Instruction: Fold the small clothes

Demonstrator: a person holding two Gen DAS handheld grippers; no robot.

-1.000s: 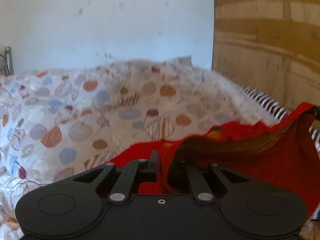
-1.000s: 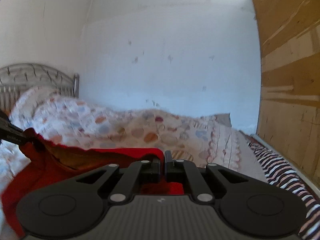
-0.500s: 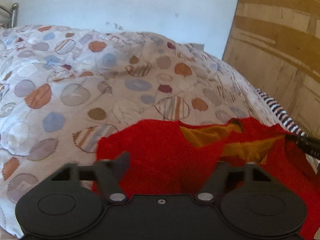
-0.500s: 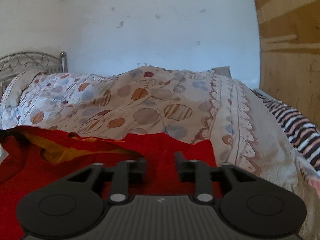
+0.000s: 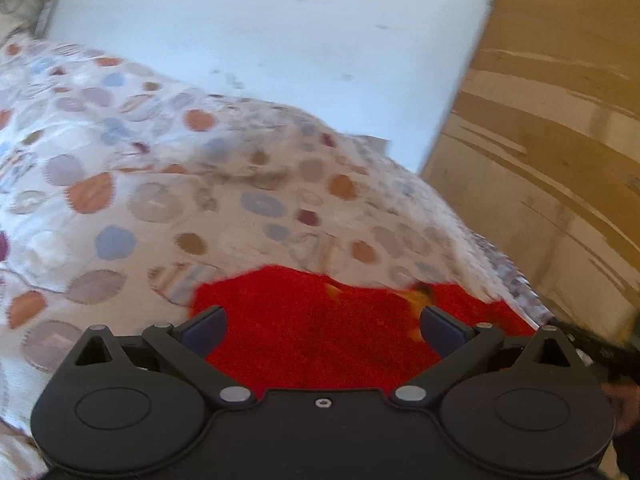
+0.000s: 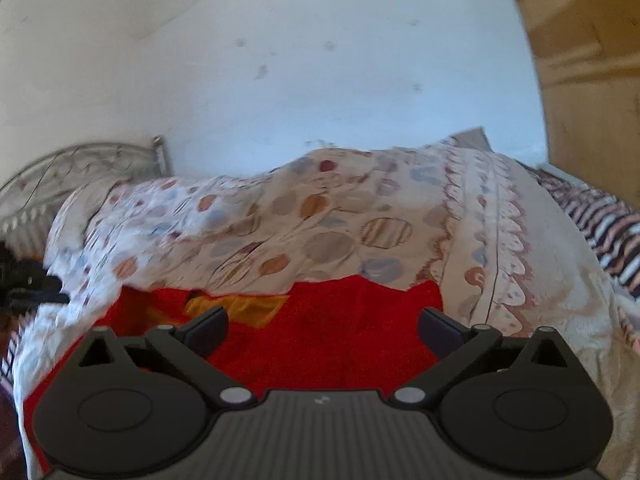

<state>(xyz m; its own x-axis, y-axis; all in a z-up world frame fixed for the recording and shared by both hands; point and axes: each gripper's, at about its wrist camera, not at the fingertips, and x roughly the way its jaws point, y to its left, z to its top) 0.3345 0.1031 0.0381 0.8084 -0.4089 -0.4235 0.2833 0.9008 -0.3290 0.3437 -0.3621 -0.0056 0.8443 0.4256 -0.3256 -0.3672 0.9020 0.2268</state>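
A small red garment [image 5: 312,332] with an orange-yellow inner patch lies flat on the patterned bedspread [image 5: 160,200]. My left gripper [image 5: 322,326] is open and empty, just above the garment's near part. In the right wrist view the same red garment [image 6: 340,332] lies in front of my right gripper [image 6: 322,328], which is open and empty above it. The orange patch [image 6: 244,308] shows at the garment's left. The other gripper [image 6: 28,284] shows dark and blurred at the far left edge.
The bed carries a spotted bedspread [image 6: 320,220] with a bulge at the back. A metal headboard [image 6: 80,160] stands at the left. A white wall [image 6: 320,80] is behind, a wooden panel [image 5: 560,160] at the right, and striped cloth [image 6: 600,228] by it.
Both grippers held the red garment raised a second ago. They laid it on the bed, opened wide and let go. Both views are still moving.
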